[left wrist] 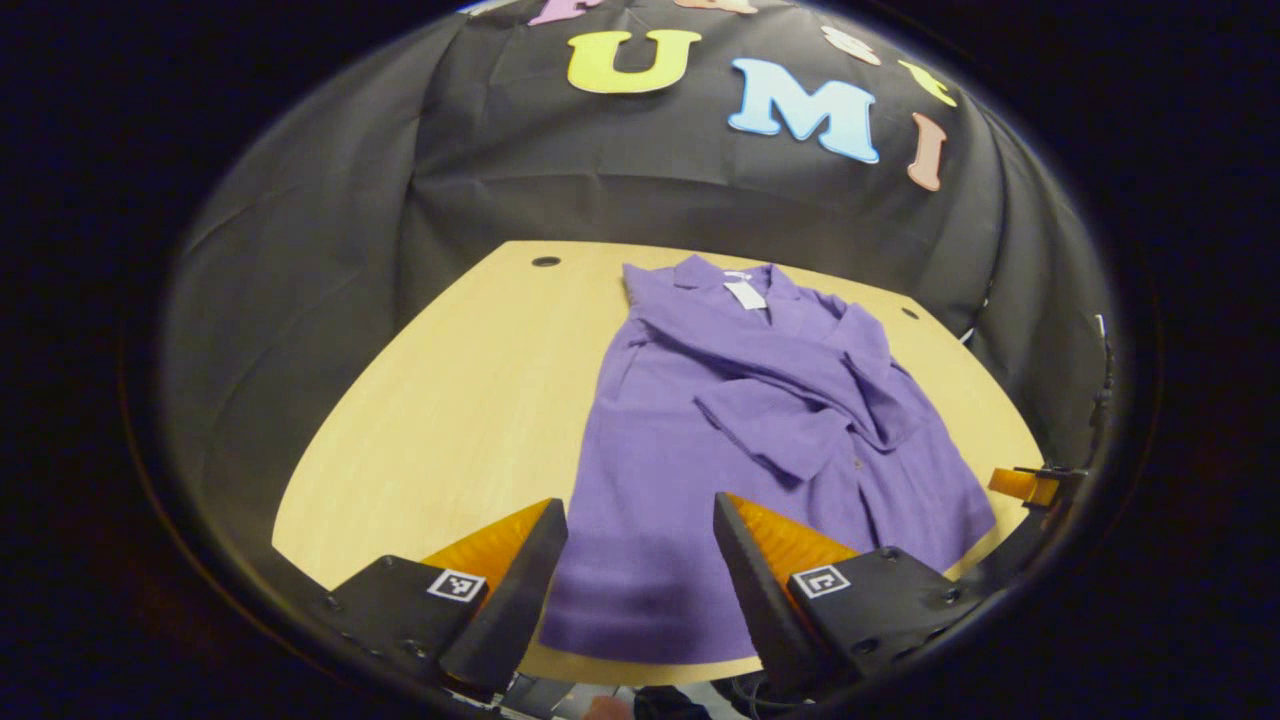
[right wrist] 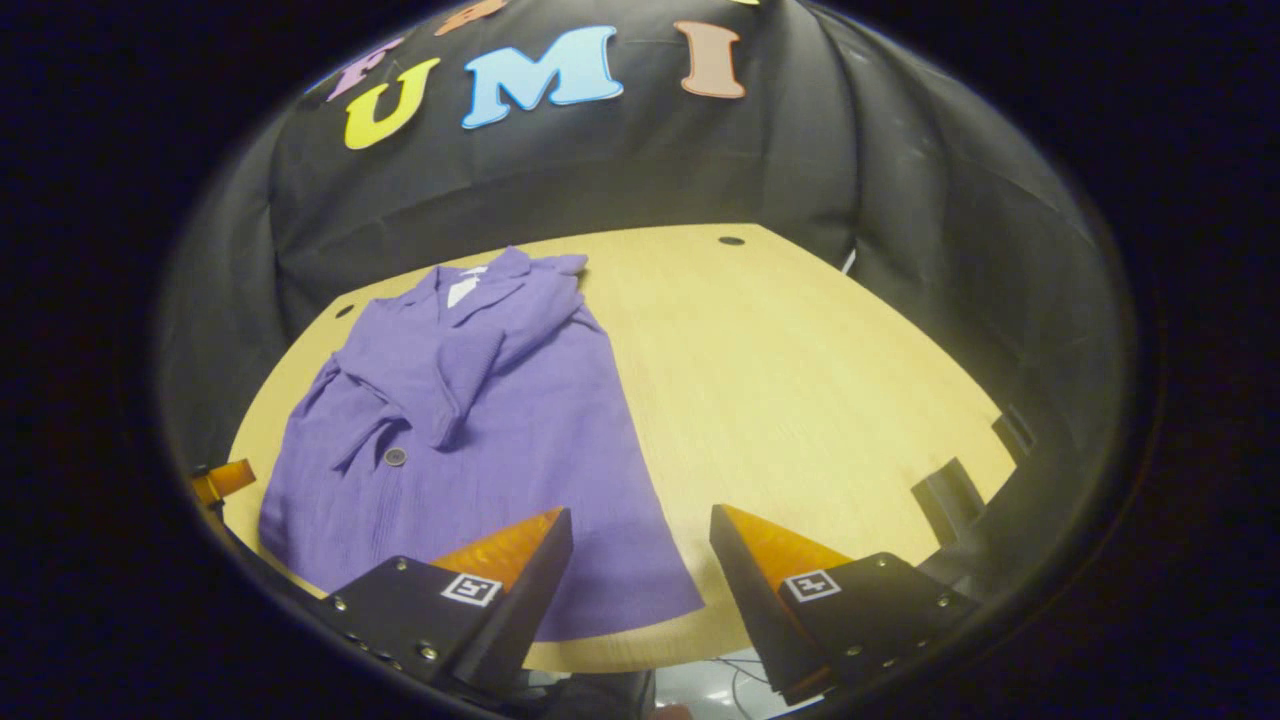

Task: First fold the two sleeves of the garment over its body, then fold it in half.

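Note:
A purple buttoned garment (left wrist: 690,450) lies flat on the wooden table (left wrist: 470,400), collar toward the far wall, with both sleeves (left wrist: 780,400) folded across its body. My left gripper (left wrist: 640,520) hangs open above the garment's near hem, holding nothing. In the right gripper view the same garment (right wrist: 480,440) lies to the left, and my right gripper (right wrist: 640,525) hovers open over the hem's right corner. The tip of the right gripper (left wrist: 1025,487) shows at the table's right edge in the left gripper view, and the left gripper's tip (right wrist: 222,480) at the left edge in the right gripper view.
The black cloth wall (left wrist: 600,180) curves around the table's far side. Small round holes (left wrist: 546,261) mark the tabletop's far corners. Bare tabletop (right wrist: 820,390) lies right of the garment. Dark fixtures (right wrist: 945,495) sit at the table's right edge.

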`<state>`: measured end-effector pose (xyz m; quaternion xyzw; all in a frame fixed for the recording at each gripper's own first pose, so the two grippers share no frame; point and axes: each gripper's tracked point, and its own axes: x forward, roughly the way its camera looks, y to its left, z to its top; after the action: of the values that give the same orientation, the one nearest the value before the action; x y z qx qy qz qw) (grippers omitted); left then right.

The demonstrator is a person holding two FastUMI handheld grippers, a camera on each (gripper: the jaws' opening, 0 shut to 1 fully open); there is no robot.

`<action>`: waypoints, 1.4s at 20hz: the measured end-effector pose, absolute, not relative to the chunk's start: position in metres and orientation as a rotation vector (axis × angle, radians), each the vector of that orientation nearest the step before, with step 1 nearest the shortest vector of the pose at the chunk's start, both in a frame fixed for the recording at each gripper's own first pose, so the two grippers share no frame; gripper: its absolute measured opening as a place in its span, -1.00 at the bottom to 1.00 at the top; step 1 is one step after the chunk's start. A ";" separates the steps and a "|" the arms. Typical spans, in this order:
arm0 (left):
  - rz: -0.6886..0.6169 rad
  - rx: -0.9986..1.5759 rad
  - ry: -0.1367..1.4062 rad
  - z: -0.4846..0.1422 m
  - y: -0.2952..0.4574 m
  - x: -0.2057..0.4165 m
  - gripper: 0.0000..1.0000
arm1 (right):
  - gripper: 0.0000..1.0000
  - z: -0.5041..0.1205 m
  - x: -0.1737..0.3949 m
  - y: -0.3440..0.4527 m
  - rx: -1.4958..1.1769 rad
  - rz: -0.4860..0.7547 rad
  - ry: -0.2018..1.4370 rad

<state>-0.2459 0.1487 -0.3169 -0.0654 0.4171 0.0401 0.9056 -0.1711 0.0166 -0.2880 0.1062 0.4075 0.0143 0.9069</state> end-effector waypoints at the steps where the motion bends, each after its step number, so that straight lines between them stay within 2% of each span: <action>1: 0.081 -0.138 0.873 -0.322 0.155 -0.253 0.90 | 0.74 -0.292 -0.173 0.015 0.234 0.017 0.850; 5: 0.079 -0.171 0.930 -0.348 0.168 -0.275 0.92 | 0.75 -0.304 -0.179 0.007 0.252 -0.012 0.872; 11: 0.061 -0.167 0.945 -0.359 0.156 -0.283 0.96 | 0.75 -0.322 -0.184 0.032 0.339 0.035 0.932; 13: 0.037 -0.186 0.944 -0.357 0.141 -0.286 0.93 | 0.99 -0.318 -0.185 0.045 0.352 0.064 0.920; 15: 0.024 -0.162 0.942 -0.360 0.131 -0.289 0.99 | 0.99 -0.317 -0.188 0.053 0.315 0.097 0.923; 16: 0.020 -0.149 0.945 -0.361 0.128 -0.291 0.89 | 0.99 -0.317 -0.190 0.060 0.290 0.118 0.922; 20: 0.021 -0.067 0.972 -0.367 0.121 -0.293 0.89 | 1.00 -0.320 -0.197 0.071 0.110 0.166 0.919; 22: 0.002 -0.004 0.972 -0.369 0.117 -0.295 0.90 | 0.97 -0.320 -0.199 0.075 0.132 0.145 0.952; 24: -0.002 -0.013 0.962 -0.366 0.113 -0.293 0.48 | 0.87 -0.321 -0.197 0.074 0.130 0.144 0.968; 25: 0.000 -0.014 0.964 -0.366 0.114 -0.292 0.42 | 0.87 -0.319 -0.196 0.076 0.137 0.149 0.968; 26: 0.012 -0.040 0.951 -0.367 0.113 -0.290 0.39 | 0.44 -0.320 -0.197 0.077 0.139 0.143 0.966; 28: 0.065 -0.092 0.939 -0.367 0.117 -0.286 -0.28 | 0.44 -0.319 -0.195 0.080 0.139 0.157 0.966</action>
<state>-0.2865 0.1166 -0.3674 -0.0445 0.4520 0.0311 0.8903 -0.1954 0.0799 -0.3190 0.0669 0.4637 0.0753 0.8802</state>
